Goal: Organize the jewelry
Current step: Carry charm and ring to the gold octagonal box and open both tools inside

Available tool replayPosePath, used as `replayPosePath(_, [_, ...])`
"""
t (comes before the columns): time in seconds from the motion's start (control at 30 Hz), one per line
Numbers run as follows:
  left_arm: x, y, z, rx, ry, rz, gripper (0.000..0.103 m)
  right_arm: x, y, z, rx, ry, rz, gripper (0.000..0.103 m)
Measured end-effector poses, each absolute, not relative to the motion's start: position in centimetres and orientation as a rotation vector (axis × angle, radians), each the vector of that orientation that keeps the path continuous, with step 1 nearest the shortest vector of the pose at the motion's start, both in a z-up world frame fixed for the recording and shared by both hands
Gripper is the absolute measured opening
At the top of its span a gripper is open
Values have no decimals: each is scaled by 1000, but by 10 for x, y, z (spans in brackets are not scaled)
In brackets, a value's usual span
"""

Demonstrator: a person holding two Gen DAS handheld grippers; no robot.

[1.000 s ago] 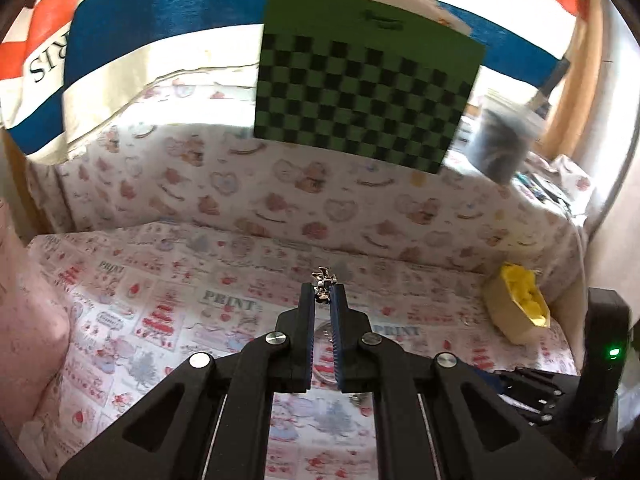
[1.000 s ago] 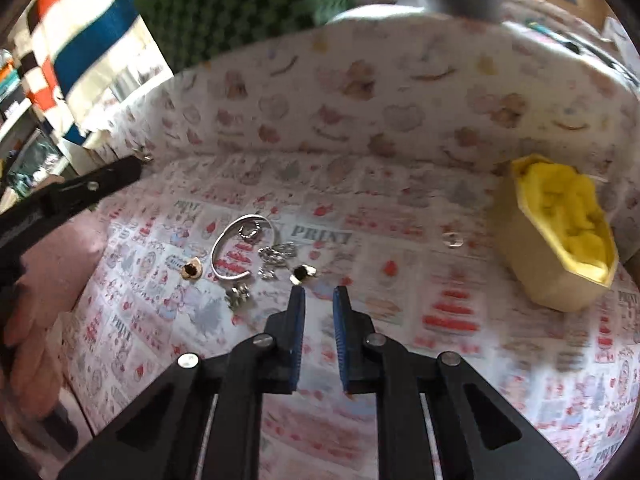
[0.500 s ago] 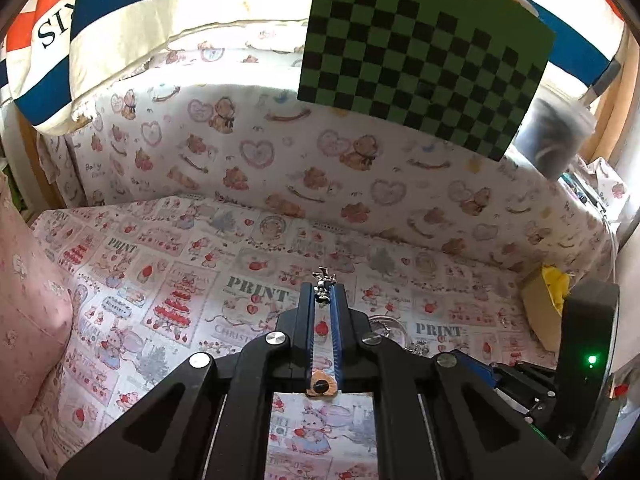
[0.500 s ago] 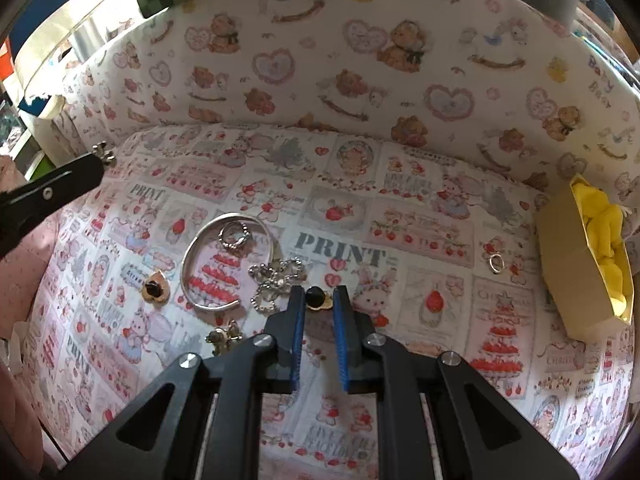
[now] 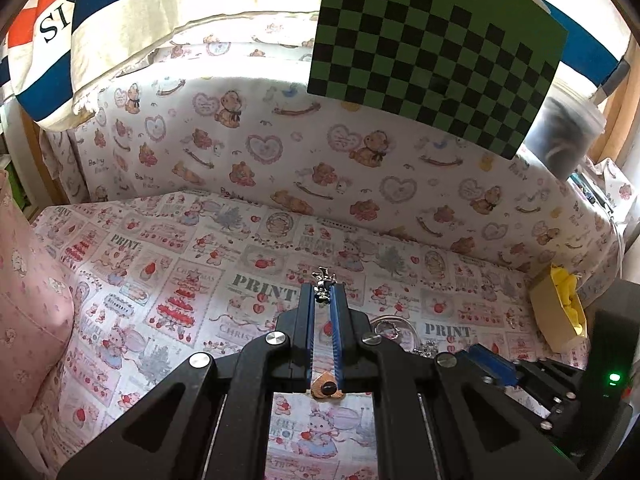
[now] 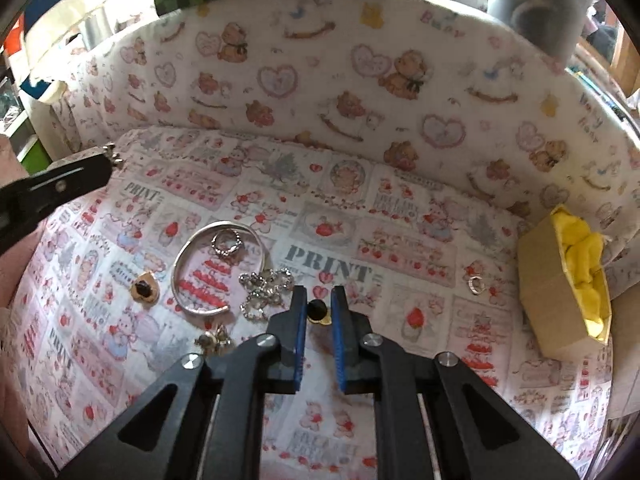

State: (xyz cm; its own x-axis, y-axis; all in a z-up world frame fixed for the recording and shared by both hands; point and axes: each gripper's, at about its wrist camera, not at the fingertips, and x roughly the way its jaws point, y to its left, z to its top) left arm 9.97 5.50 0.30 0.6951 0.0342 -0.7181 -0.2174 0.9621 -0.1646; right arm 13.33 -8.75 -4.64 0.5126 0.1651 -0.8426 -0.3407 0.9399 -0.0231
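So the left gripper [image 5: 324,294] is clamped tight on a tiny silver charm [image 5: 323,280], which pokes out past the fingertips, up off the cloth. The right gripper [image 6: 319,300] is down at the printed tablecloth [image 6: 400,240] with its jaws closing around a small gold earring with a black stone [image 6: 318,310]; the earring sits between the blue pads, but I can't tell if they're actually pressing on it yet.

The rest of the jewelry is scattered just left of the right gripper: a silver bangle [image 6: 188,256] with a silver ring [image 6: 227,242] lying inside its curve, a sparkly chain bracelet [image 6: 264,288] touching the bangle, a heart-shaped earring [image 6: 144,286], and a darker little piece [image 6: 214,340] nearer the camera. One small ring [image 6: 476,283] sits alone off to the right, near the cardboard box [image 6: 560,308] with yellow lining.
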Motion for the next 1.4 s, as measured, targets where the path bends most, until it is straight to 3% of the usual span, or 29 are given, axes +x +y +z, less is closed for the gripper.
replayPosePath(0.53, [89, 28, 12, -183, 674, 114, 7, 85, -182, 3, 0, 698, 426, 11])
replayPosePath(0.87, [78, -4, 18, -91, 596, 79, 7, 84, -216, 21, 74, 638, 436, 11])
replayPosePath(1.13, [55, -30, 45, -62, 518, -9, 7, 77, -265, 55, 215, 515, 438, 11])
replayPosePath(1.4, [79, -95, 81, -42, 568, -206, 7, 99, -323, 53, 360, 501, 346, 11])
